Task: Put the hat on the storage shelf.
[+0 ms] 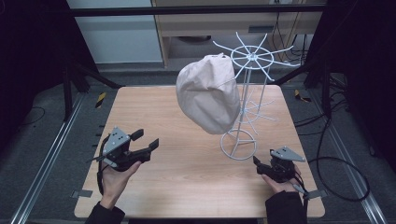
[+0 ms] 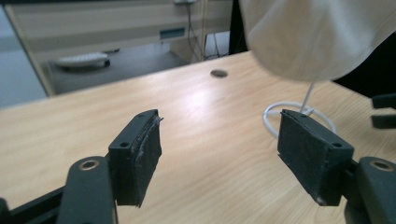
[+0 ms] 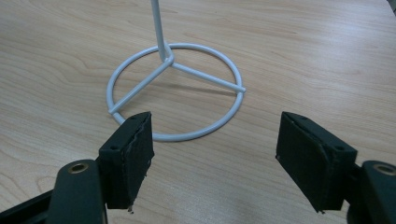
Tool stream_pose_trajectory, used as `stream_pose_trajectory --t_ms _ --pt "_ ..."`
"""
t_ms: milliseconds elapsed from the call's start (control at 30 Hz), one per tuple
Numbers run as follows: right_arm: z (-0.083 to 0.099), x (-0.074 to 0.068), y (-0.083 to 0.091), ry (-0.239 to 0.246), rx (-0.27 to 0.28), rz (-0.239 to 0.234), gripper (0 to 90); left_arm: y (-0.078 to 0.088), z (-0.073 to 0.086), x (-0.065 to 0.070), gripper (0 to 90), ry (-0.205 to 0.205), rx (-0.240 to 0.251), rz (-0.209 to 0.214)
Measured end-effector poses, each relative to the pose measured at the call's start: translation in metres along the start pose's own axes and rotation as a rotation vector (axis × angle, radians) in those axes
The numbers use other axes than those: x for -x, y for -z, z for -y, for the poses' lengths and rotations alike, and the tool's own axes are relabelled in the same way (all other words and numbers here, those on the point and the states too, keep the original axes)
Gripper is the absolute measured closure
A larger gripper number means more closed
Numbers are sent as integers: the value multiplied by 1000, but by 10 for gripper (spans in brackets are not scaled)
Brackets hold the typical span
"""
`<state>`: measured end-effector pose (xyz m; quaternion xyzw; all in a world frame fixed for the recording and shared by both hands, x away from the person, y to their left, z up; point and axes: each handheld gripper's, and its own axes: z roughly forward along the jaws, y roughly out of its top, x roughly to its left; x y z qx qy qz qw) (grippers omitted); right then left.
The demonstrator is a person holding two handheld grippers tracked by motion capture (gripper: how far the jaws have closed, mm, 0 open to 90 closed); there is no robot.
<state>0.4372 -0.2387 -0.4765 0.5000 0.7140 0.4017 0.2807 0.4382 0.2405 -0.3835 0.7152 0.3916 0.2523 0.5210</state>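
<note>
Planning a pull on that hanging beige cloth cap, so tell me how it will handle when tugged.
The beige cloth cap looks soft: it sags in folds, so it would likely crumple between jaws. It hangs high on the thin white wire rack, whose ring base is small, so a sideways tug may tip the rack.

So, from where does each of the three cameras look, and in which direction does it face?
High view: above the person's side, looking forward and down on the table, the hat on the wire rack; both forearms, left gripper and right gripper show.
Left gripper view: rides the left gripper, facing across the table toward the hat; its open fingers show.
Right gripper view: rides the right gripper, facing down at the rack's ring base; its open fingers show.
Shared: all three show the rack's base.
</note>
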Motion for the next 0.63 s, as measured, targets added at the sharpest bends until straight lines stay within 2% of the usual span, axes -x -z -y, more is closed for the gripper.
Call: stream_pose_trajectory --t_ms 100,367,533,633 --pt "1 0 -1 3 -1 3 258 2 14 -9 287 27 -25 -26" --pt "2 3 -1 -9 -2 7 221 8 49 -29 261 40 -99 -110" --pt "2 3 -1 -21 -6 6 207 10 71 -45 247 67 -133 -164" --pt "2 5 -2 -30 -6 7 192 11 80 -51 247 75 -153 -180"
